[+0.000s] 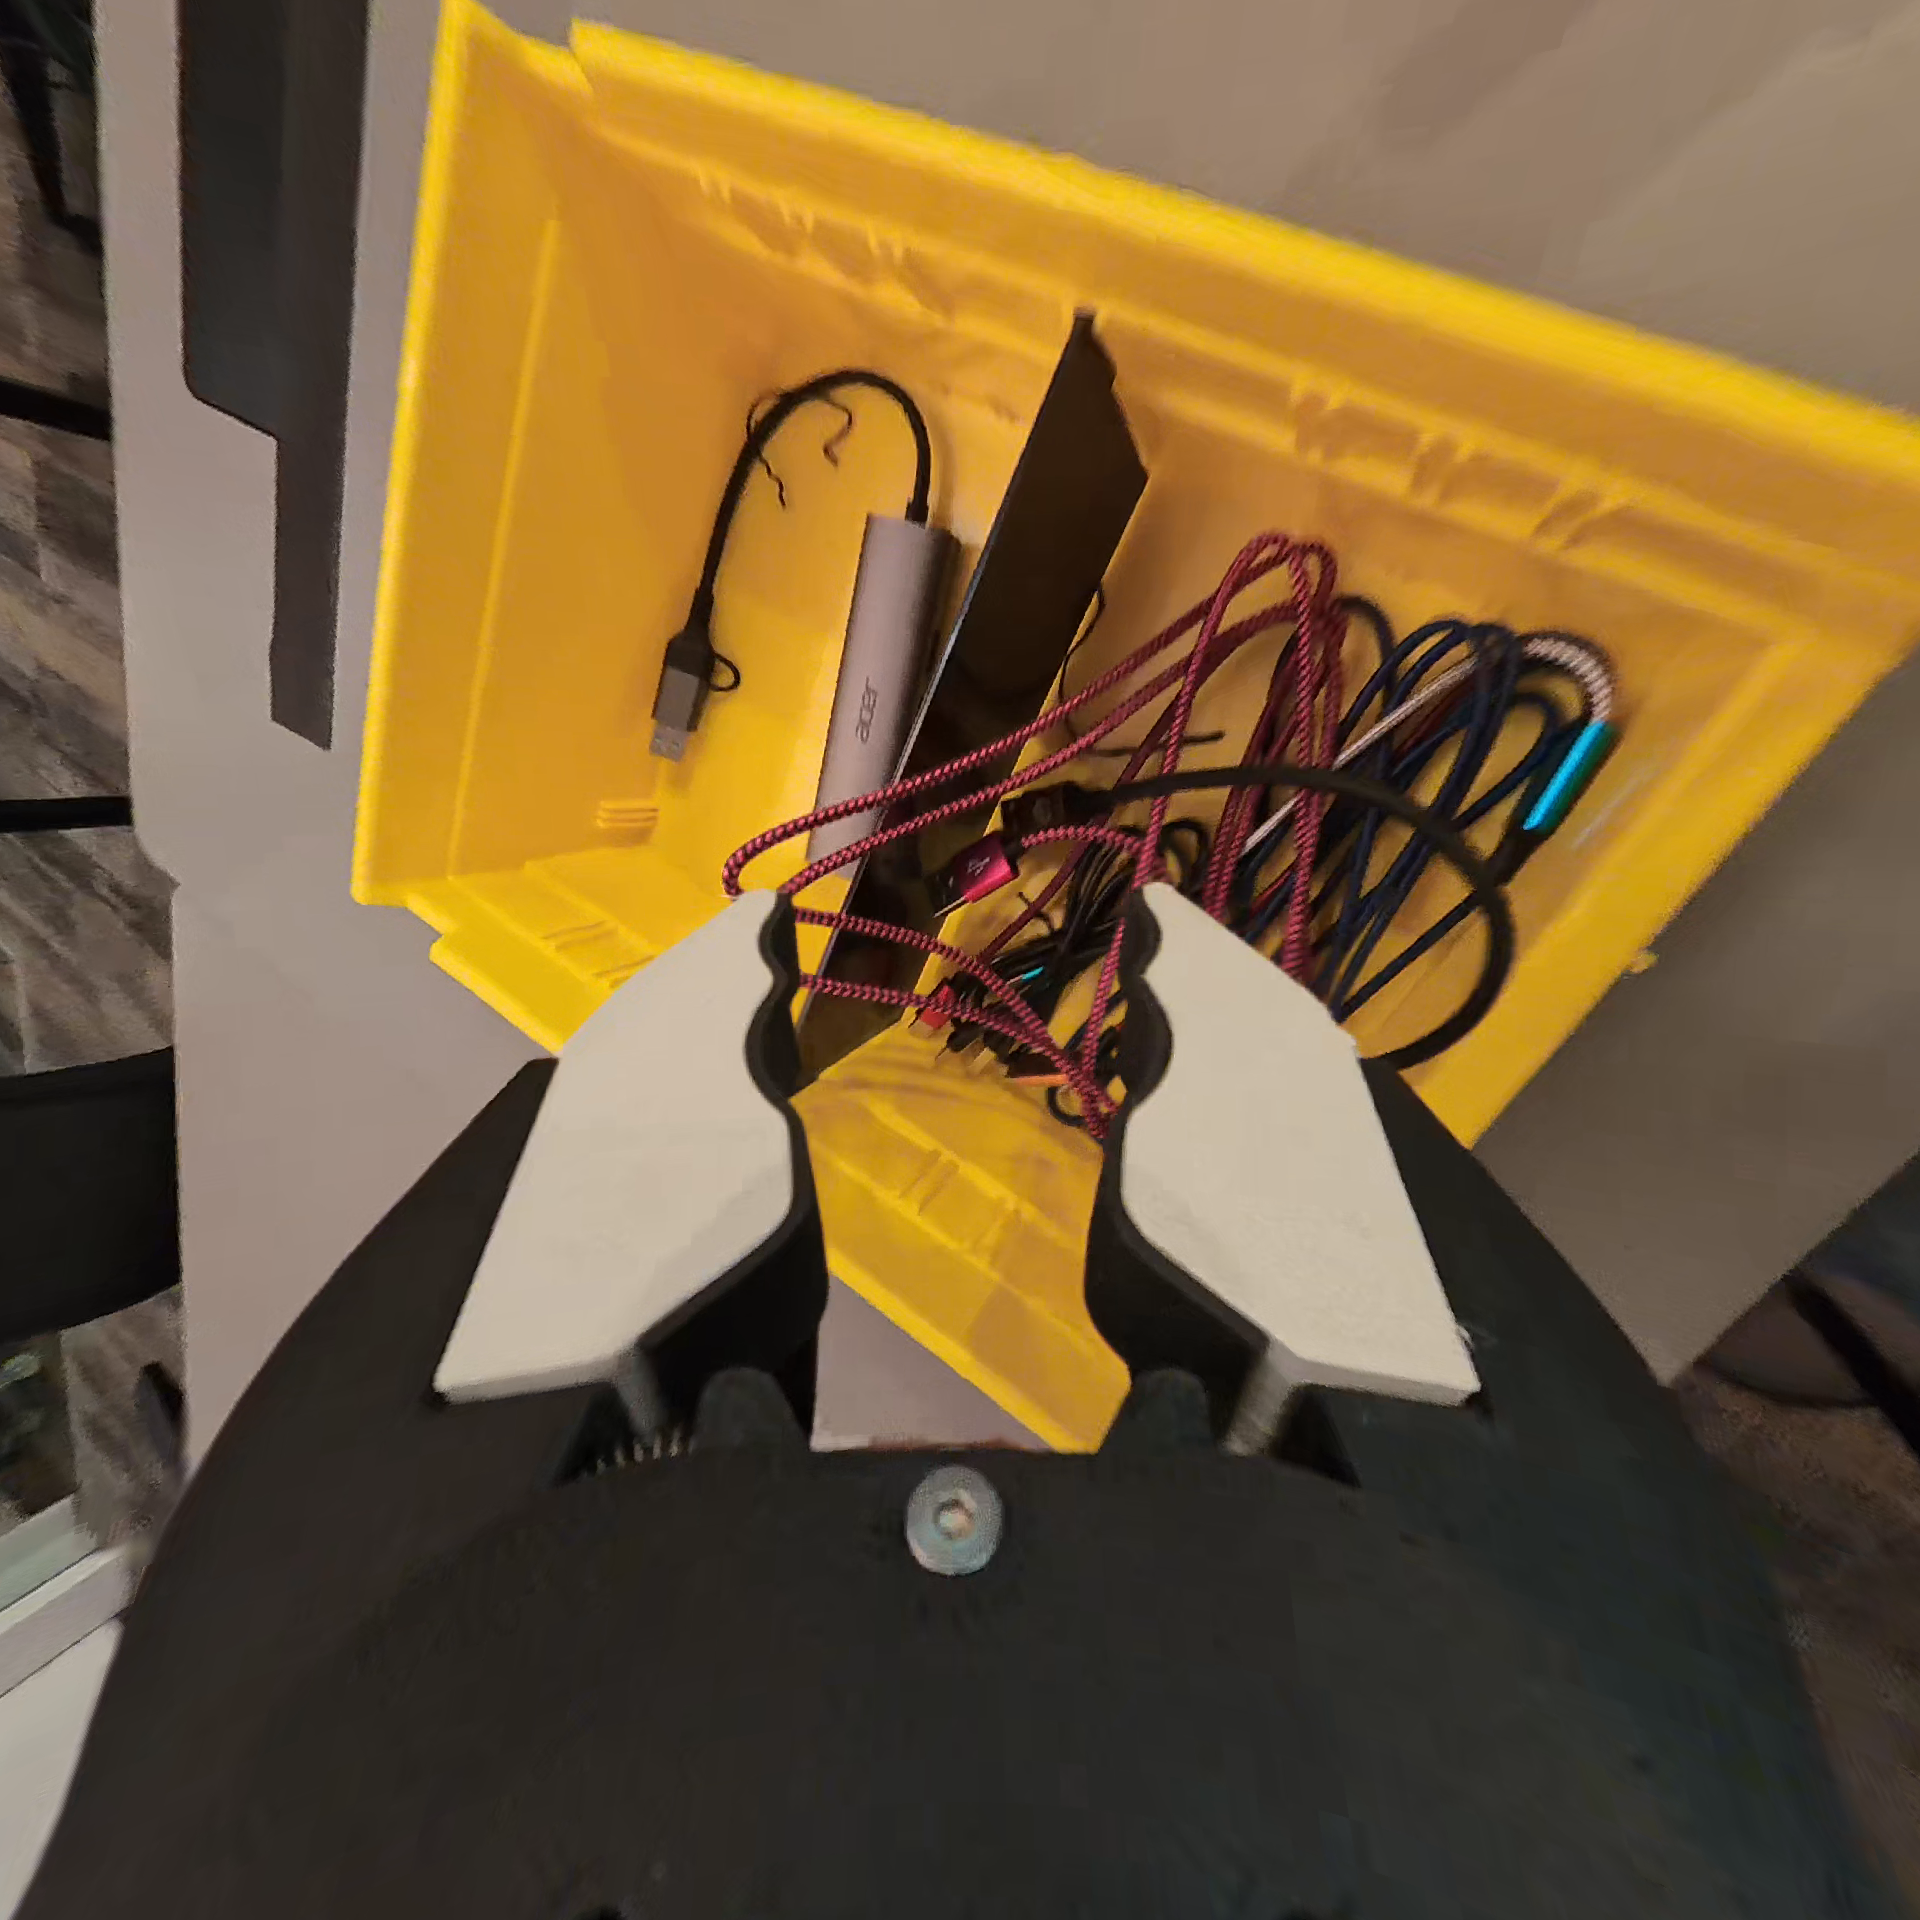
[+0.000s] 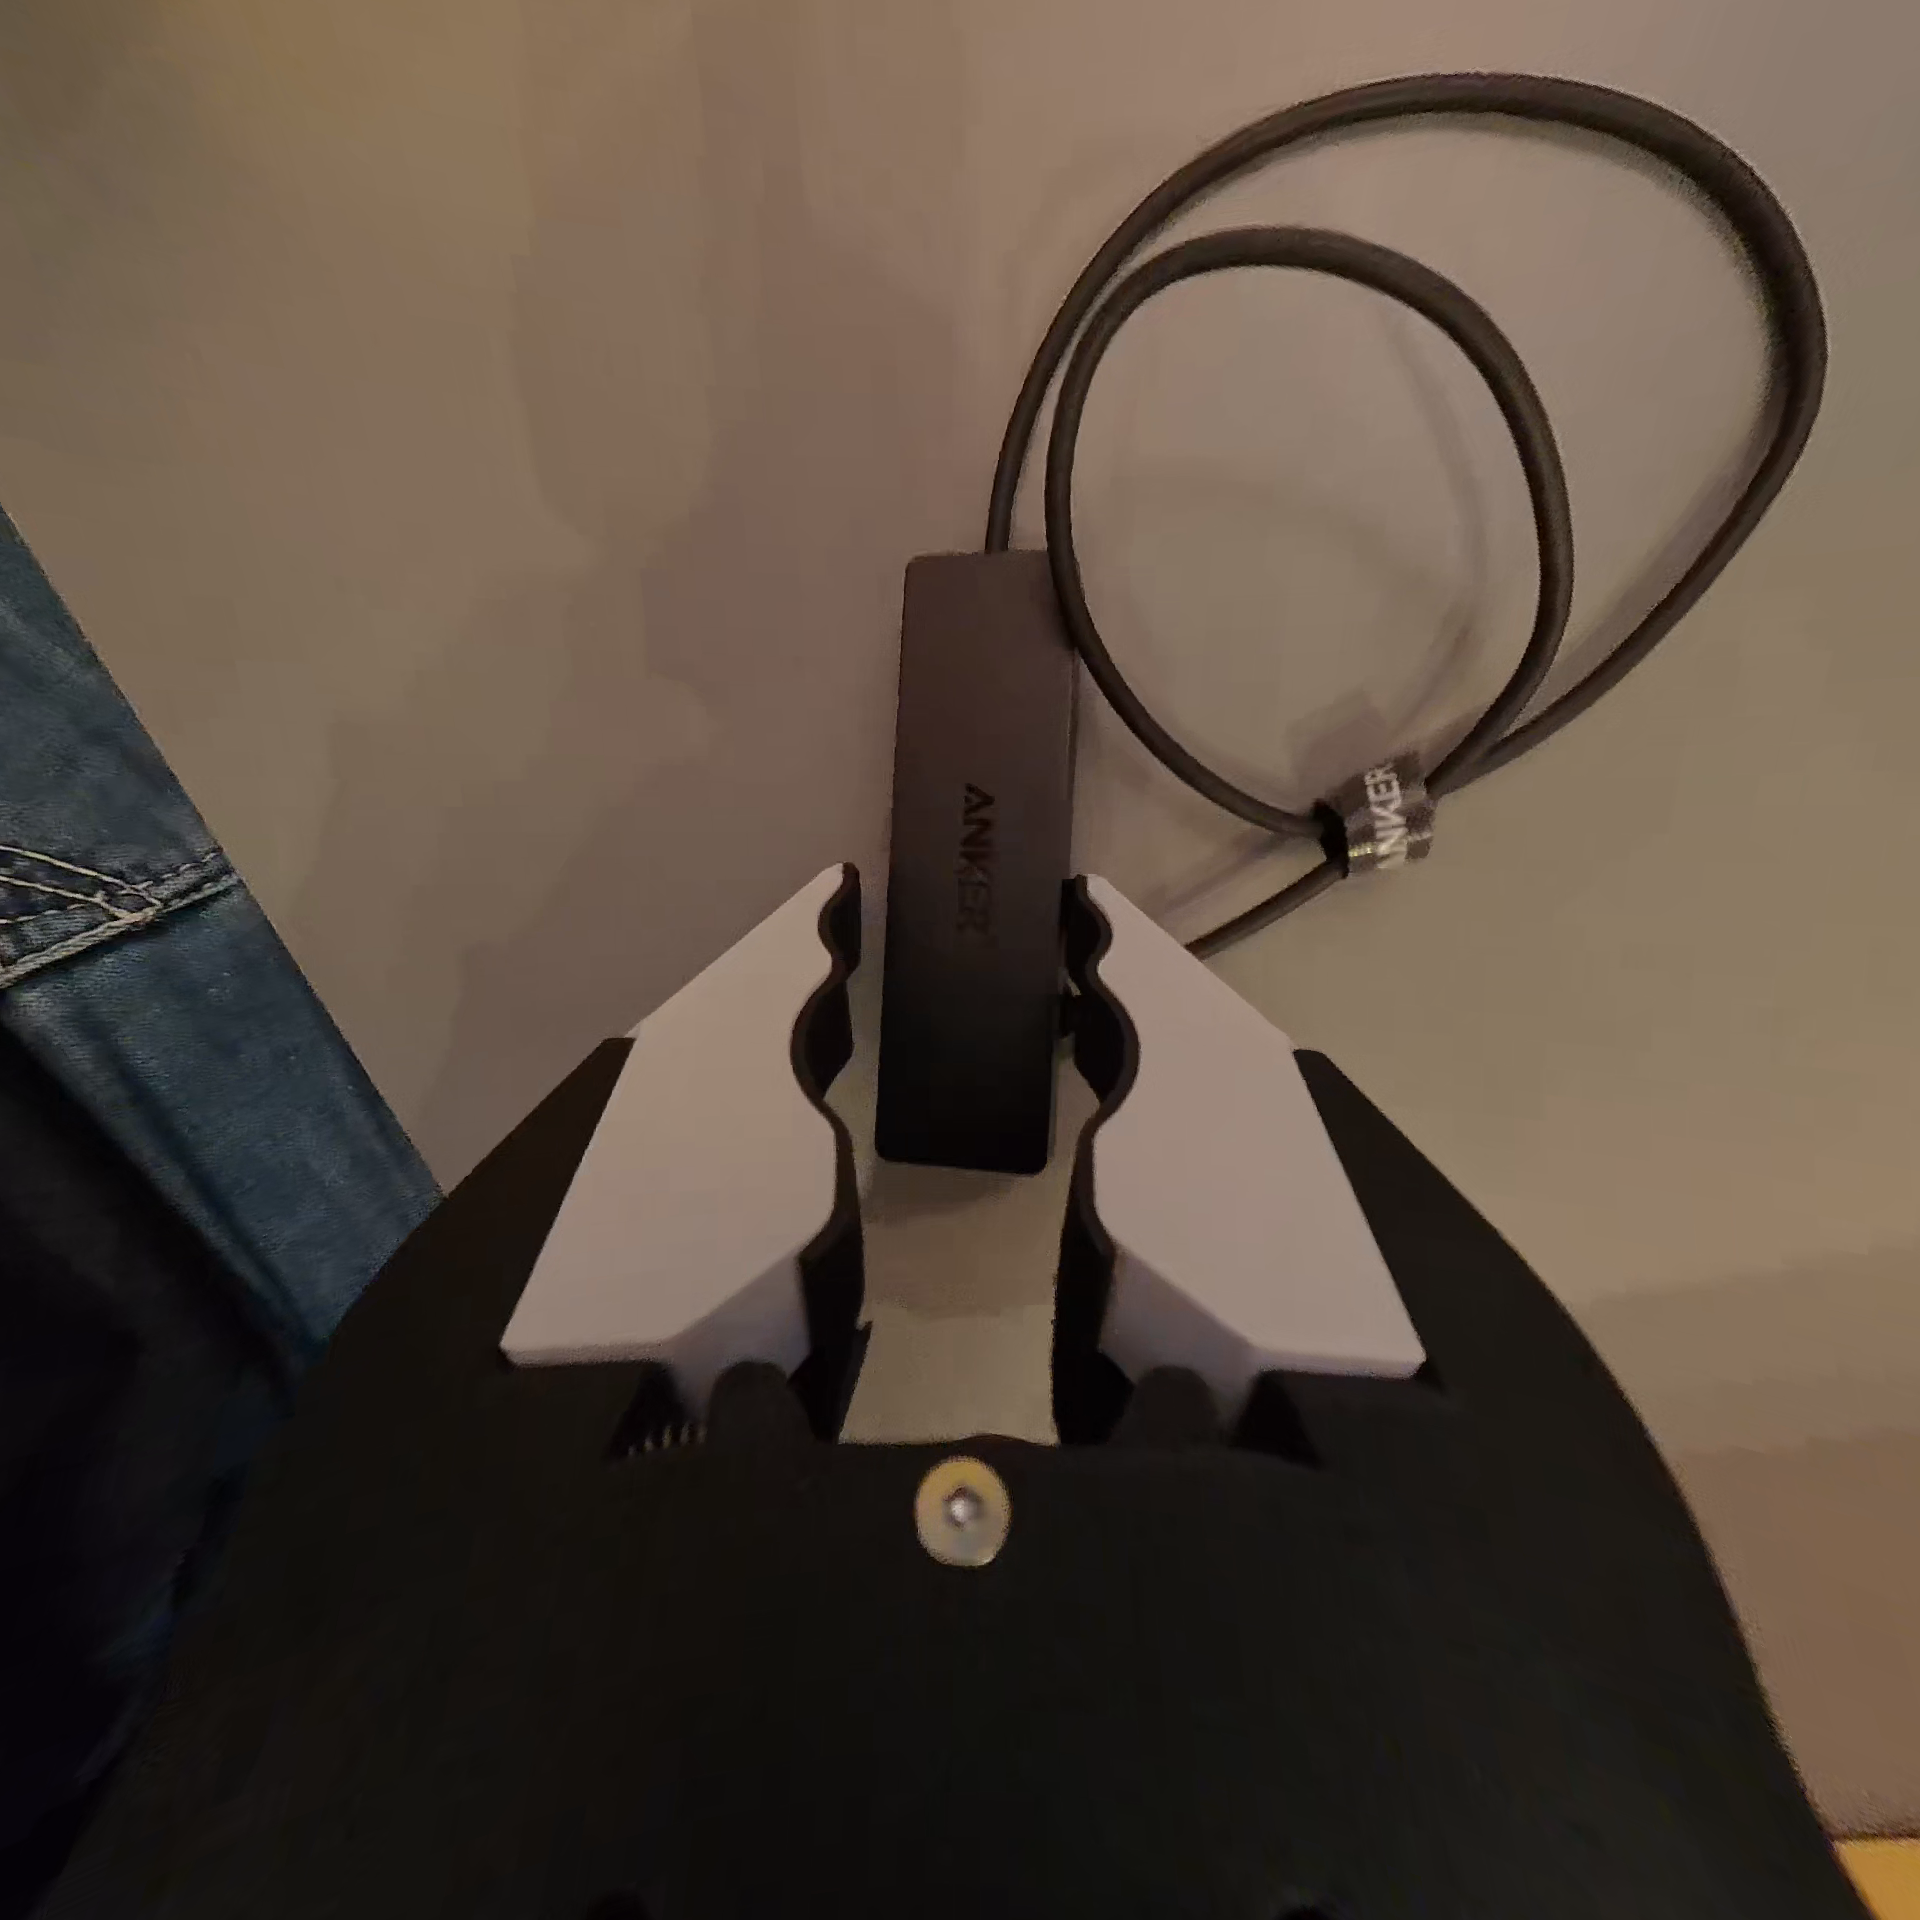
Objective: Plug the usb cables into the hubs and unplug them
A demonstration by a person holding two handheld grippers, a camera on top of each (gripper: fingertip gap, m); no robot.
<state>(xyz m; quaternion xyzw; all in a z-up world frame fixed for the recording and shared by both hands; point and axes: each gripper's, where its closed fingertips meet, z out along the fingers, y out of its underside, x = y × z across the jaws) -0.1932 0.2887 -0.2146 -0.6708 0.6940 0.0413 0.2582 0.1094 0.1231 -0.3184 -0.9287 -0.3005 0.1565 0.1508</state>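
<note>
Grey tabletop (image 1: 1351,156): yellow bin (image 1: 499,520) holds hub (image 1: 883,665), cables (image 1: 1299,748); left claw (image 1: 961,904) open, empty.

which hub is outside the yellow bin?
The black hub, on the bare table between the right gripper fingers. The grey hub lies inside the yellow bin.

Left gripper (image 1: 961,914) fingers apart over yellow bin (image 1: 623,312) w/ grey hub (image 1: 883,665) & tangled cables (image 1: 1299,748).
</note>
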